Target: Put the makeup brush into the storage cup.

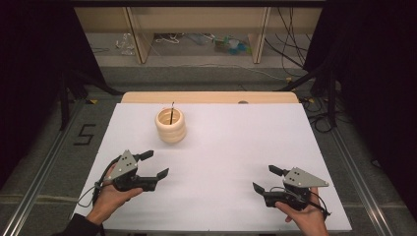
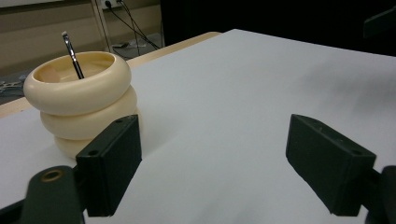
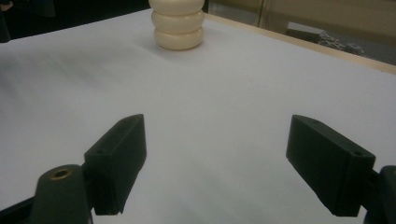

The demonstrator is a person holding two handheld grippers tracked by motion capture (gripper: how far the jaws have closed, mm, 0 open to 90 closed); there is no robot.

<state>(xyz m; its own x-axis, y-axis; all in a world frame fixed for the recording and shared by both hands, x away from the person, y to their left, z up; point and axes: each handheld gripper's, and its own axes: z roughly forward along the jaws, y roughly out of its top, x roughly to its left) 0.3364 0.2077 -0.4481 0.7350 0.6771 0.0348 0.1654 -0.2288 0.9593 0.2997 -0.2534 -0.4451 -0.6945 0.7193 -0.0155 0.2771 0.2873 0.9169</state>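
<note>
My left gripper (image 1: 153, 164) and right gripper (image 1: 268, 178) both gape, empty; ahead of my left stands a cream three-ringed ceramic pot (image 1: 171, 126) holding a thin metal stick (image 2: 72, 54).

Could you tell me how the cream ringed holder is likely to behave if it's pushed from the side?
The holder looks rigid and squat, so it would probably slide rather than tip. Its bulging rings may slip between fingers. The thin stick leaning inside would likely rattle or shift.
</note>
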